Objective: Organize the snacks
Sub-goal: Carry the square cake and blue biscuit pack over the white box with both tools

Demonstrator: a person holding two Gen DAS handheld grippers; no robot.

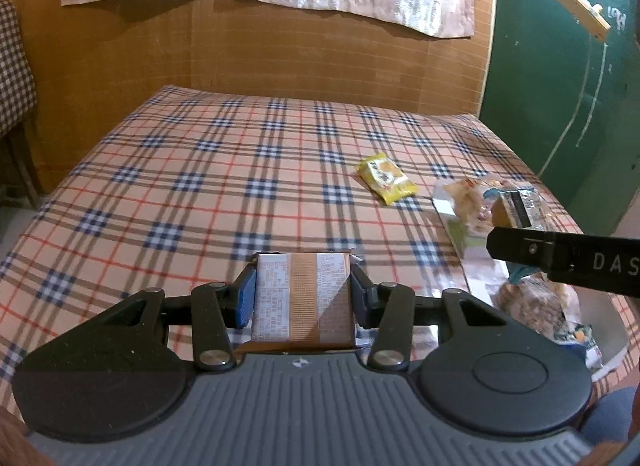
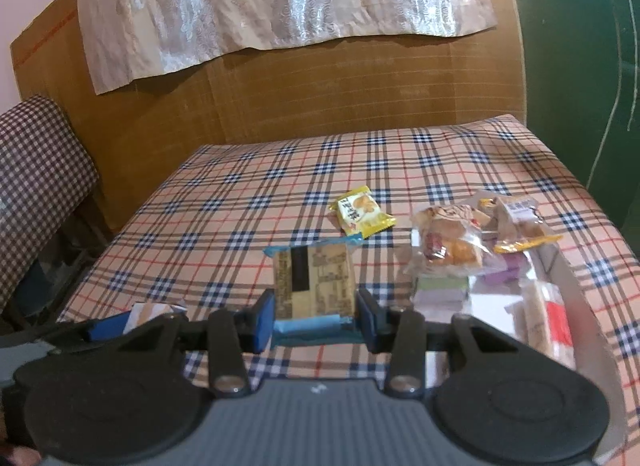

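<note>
Between each gripper's pads we clench a packet: left gripper [image 1: 303, 296] a brown one [image 1: 303, 300], right gripper [image 2: 316, 316] a blue-edged one [image 2: 314, 290]; slick wrappers could slip out.

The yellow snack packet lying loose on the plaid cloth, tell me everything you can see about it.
The small yellow snack packet is a flat, glossy pillow-style wrapper with crimped ends, printed with a white panel of dark characters and a picture of something golden. It looks sealed and lies flat, turned diagonally, on the checked tablecloth, left of the pile of clear-wrapped snacks. Nothing touches it but the cloth; both grippers are closer to the camera, each holding another packet.
</note>
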